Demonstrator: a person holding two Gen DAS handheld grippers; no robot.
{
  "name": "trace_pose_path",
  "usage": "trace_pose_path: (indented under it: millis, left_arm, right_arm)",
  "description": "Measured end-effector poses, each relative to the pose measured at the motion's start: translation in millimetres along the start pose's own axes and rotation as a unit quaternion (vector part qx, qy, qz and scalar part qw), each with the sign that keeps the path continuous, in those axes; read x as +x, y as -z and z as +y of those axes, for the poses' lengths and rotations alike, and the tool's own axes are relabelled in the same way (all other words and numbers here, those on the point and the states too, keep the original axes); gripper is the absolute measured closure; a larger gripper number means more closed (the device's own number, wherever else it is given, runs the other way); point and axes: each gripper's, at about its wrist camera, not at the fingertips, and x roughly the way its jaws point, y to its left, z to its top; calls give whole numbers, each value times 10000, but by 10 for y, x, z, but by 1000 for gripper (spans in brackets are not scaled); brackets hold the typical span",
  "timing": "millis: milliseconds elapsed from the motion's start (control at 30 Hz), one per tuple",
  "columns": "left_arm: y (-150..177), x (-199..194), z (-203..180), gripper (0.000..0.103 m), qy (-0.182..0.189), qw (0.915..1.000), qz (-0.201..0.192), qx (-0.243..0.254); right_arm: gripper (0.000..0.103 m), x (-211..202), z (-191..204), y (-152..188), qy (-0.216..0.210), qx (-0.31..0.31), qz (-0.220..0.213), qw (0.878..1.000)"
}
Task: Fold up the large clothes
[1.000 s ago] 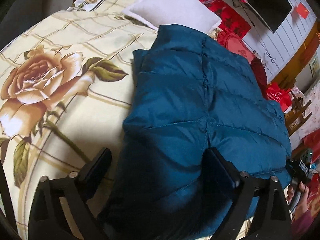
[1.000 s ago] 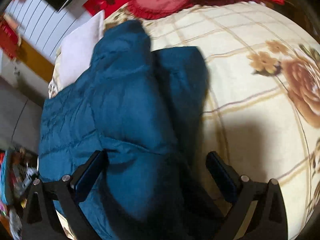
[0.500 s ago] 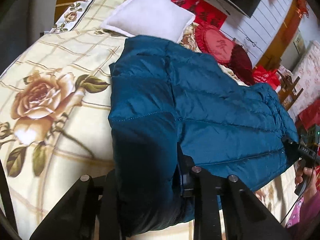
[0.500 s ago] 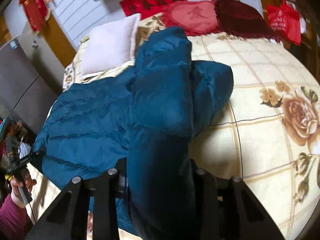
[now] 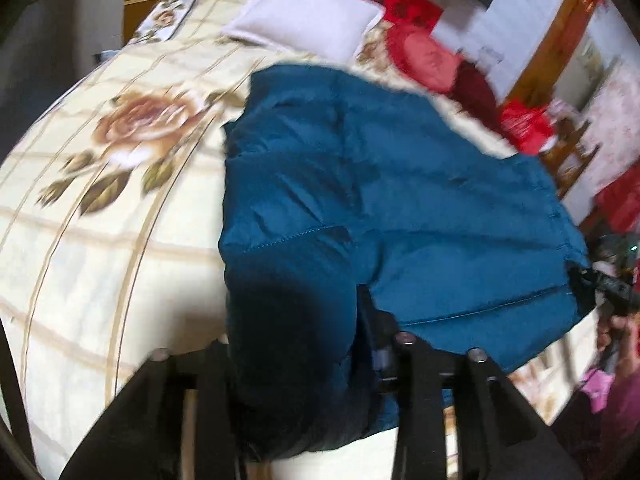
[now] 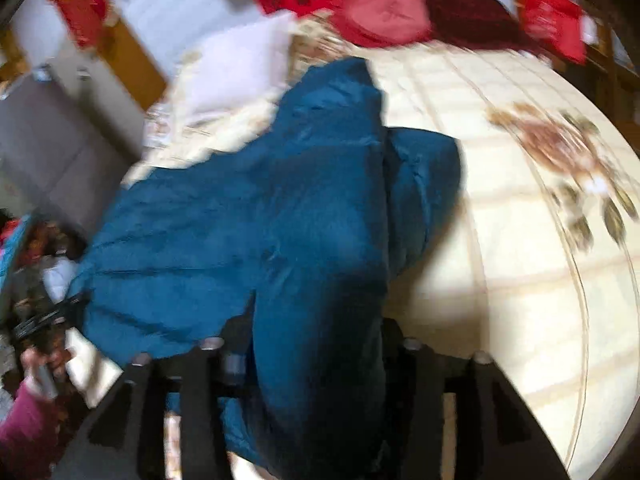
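Where once wide, left tongs (image 5: 296, 344) and right tongs (image 6: 316, 340) clamping lifted blue jacket (image 5: 400, 200).

A cream checked bedspread with brown roses (image 5: 100, 216) covers the bed. At its far edge lie a white square pillow (image 5: 304, 20), a round red cushion (image 6: 380, 16) and a dark maroon cushion (image 6: 472, 18).
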Motion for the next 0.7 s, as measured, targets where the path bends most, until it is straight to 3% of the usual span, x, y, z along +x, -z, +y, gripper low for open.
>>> trace_pose_path:
  millis: [33,100,167,267,367,467,700]
  left_arm:
    - [43,21,-15,61,-195,9998,-41,23]
    - [92,-37,-54,53,-543,9983,-216,35]
    - [128,-136,-104,53,-780,9964,-326,71]
    - [211,-446,-217,53,-1289,9882,-810,150]
    - [312,-686,-317,53,-1451,9822,-1169,238]
    - [375,-752,-486,53,-1538,9796,-1245,345]
    - [496,-674,-841,53,-1234,9837,-1291,184]
  right_arm:
    - [28,60,-13,29,147,17,47,9999]
    - [27,40,-14,73,220,72,-66,9997]
    - [27,-92,33,109,444,32,-182,9988]
    - [27,-387,149,188,786,-242,-400,9958]
    - [27,-695,317,292,765,-412,-682,9939]
    - [26,-802,457,419,689,-483,-815,9931]
    - [18,-720,1000,752,649,-801,-1093,9887]
